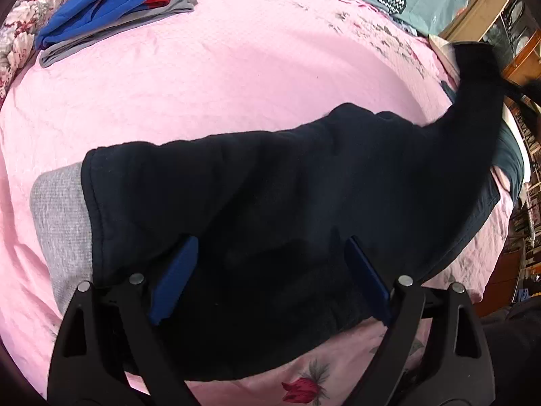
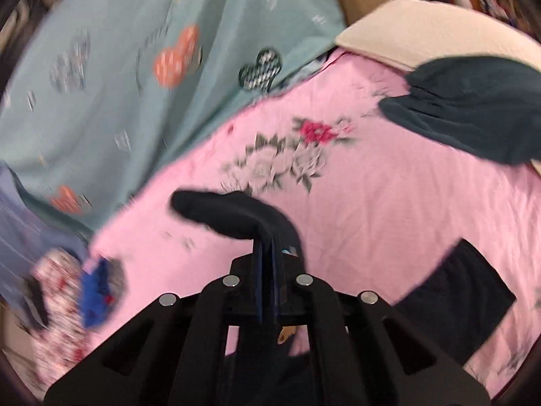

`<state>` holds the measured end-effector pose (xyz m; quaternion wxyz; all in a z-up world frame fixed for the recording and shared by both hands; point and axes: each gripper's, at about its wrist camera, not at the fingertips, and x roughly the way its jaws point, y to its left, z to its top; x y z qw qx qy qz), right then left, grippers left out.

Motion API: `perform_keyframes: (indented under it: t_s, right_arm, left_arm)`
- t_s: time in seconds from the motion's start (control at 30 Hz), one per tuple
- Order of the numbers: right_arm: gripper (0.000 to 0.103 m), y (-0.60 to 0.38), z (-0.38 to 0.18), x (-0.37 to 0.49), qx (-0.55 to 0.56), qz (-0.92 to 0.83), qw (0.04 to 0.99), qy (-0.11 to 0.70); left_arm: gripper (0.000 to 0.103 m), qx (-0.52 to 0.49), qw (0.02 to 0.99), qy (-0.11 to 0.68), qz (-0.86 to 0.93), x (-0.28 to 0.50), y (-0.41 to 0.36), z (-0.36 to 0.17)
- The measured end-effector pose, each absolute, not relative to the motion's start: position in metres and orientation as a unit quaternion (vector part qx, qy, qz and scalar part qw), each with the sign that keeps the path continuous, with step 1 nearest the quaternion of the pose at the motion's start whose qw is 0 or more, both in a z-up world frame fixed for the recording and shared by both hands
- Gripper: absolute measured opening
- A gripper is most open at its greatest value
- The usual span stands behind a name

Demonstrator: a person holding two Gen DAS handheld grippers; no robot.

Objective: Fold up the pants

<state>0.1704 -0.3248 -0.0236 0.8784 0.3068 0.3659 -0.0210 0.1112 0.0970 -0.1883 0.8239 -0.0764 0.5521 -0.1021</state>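
The right gripper (image 2: 268,237) is squeezed shut on a fold of the dark pants (image 2: 236,215). The pinched bit sticks up out of the pads and flops over to the left, above the pink bedspread (image 2: 389,203). This view is blurry, so how much cloth is caught is hard to tell.

The left gripper (image 1: 268,277) is spread wide. Its two blue pads (image 1: 175,280) stand over the pants (image 1: 270,186) with the dark cloth between them, not pinching it.

The pants lie long across the middle of the bed, near its front edge. Their long line runs from left to right. The left end has a wide gray band (image 1: 62,223) and lies flat. The right end lifts up off the bed toward the far right edge.

A pile of folded clothes (image 1: 115,10), blue on top and gray below, sits at the far left corner. A green blanket (image 2: 118,67) with heart shapes lies along the far edge of the bed.
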Motion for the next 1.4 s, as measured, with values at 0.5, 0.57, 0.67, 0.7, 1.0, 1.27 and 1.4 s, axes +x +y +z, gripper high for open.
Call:
perform_keyframes:
  t_s: [0.5, 0.57, 0.67, 0.7, 1.0, 1.27, 1.4]
  right_arm:
    - [0.028, -0.438, -0.129, 0.026, 0.428, -0.136, 0.794, 0.411]
    - [0.028, -0.434, -0.111, 0.037, 0.394, -0.133, 0.82, 0.394]
    - [0.042, -0.434, -0.112, 0.059, 0.374, -0.095, 0.836, 0.389]
    - [0.046, -0.435, -0.125, 0.066, 0.368, -0.089, 0.832, 0.405]
    - [0.045, -0.335, -0.087, 0.135, 0.215, -0.022, 0.872, 0.44]
    - [0.054, -0.158, -0.096, 0.24, 0.138, 0.319, 0.782, 0.517]
    - [0.054, -0.113, -0.129, 0.273, 0.072, 0.387, 0.719, 0.573]
  left_arm:
    - [0.095, 0.008, 0.809, 0.583, -0.078, 0.128, 0.069, -0.19]
    - [0.095, 0.011, 0.808, 0.584, -0.075, 0.131, 0.067, -0.189]
    - [0.095, -0.004, 0.811, 0.58, -0.078, 0.131, 0.07, -0.186]
    - [0.095, -0.01, 0.812, 0.578, -0.078, 0.128, 0.074, -0.186]
    - [0.094, -0.052, 0.82, 0.565, -0.081, 0.105, 0.102, -0.167]
    - [0.094, -0.121, 0.841, 0.512, -0.124, 0.117, 0.101, -0.143]
    - [0.094, -0.083, 0.819, 0.556, -0.113, 0.124, 0.082, -0.187]
